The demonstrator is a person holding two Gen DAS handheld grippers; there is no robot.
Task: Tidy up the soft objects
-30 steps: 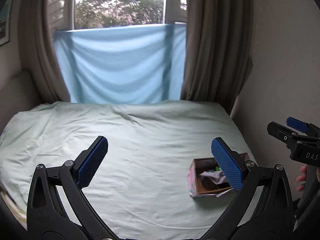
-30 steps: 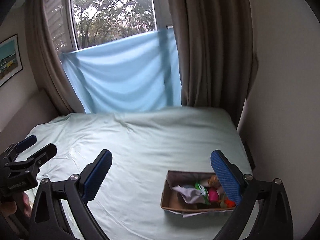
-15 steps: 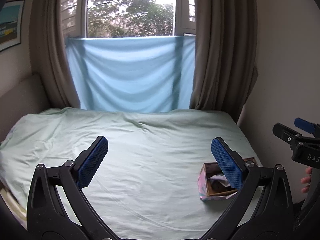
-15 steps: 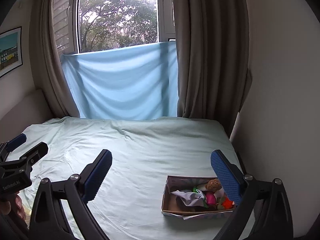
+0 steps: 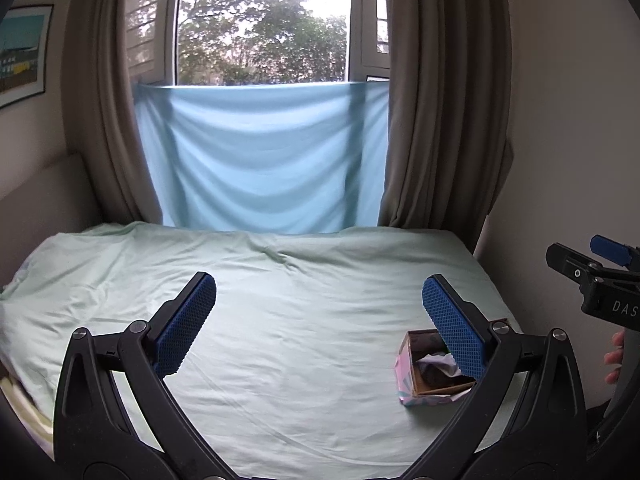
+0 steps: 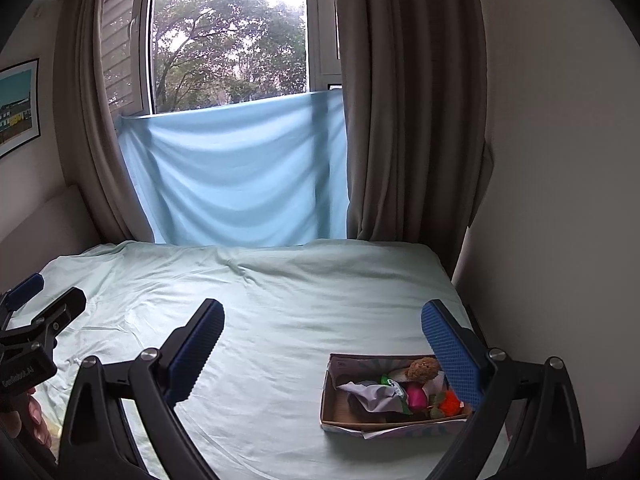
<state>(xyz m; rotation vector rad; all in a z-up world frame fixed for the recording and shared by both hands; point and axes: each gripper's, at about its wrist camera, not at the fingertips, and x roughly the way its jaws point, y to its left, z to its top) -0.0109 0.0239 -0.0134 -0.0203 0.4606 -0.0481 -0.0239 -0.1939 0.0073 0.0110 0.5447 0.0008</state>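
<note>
Over the last second both views have risen and pulled back, showing more window and leaving the box (image 6: 394, 396) of soft toys smaller, near the bed's (image 5: 300, 320) right edge; the sorting looks done or not yet begun. The left claw (image 5: 318, 326) is spread wide, holding and touching nothing, and the right claw (image 6: 322, 346) hangs equally wide and empty, short of the box.

From the left wrist, the right finger pad (image 5: 454, 328) hides the far right corner of the cardboard box (image 5: 404, 368), and its contents are too dark to name; the right gripper (image 5: 600, 280) is cut off by the picture's right edge. From the right wrist, the box's (image 6: 352, 426) right end sits behind the pad (image 6: 450, 354); the grey crumpled item (image 6: 370, 394) cannot be identified; the left gripper (image 6: 24, 320) is cropped at the left edge.
</note>
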